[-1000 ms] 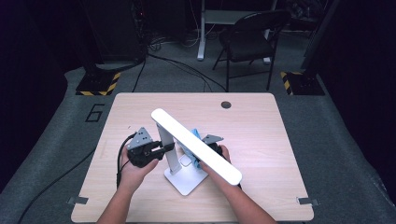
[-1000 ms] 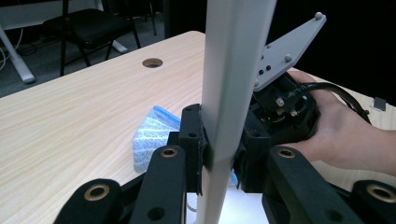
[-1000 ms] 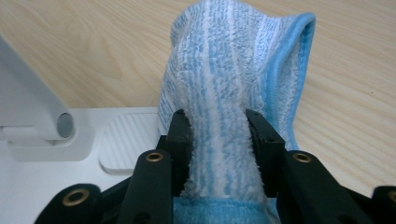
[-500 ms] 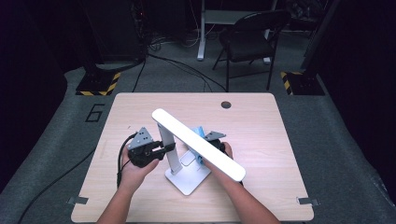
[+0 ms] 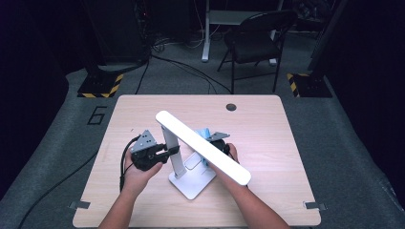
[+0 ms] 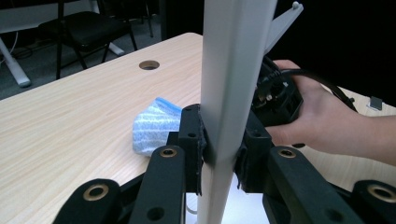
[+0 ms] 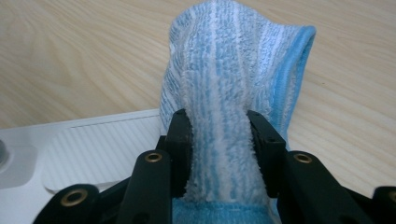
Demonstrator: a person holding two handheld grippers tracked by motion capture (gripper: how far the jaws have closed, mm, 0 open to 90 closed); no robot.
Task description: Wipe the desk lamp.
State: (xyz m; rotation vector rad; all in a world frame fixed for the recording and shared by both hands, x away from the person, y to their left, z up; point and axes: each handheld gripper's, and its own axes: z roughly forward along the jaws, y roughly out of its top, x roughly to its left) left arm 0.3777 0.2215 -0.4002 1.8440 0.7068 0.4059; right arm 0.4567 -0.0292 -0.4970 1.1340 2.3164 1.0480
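Nearest the person, two forearms come in over the front edge of the wooden table, each hand carrying a gripper. The left gripper is clamped on the upright white post of a desk lamp, its two black pads pressing the post from either side low down; in the high view it sits just left of the post, at, with its cable looping back toward the person's wrist. The lamp's flat white base rests on the table between the two hands, and the ribbed surface of that base shows at the left of the right gripper view. The right gripper is closed on a folded blue-and-white striped cloth, the fabric pinched between its jaws and standing up beyond them, right beside the base and over the bare wood. From above, the cloth peeks out behind the lamp's long white light bar, which slants across both hands. Farther off, a round cable hole sits near the table's back edge, and a black chair stands on the grey floor behind.
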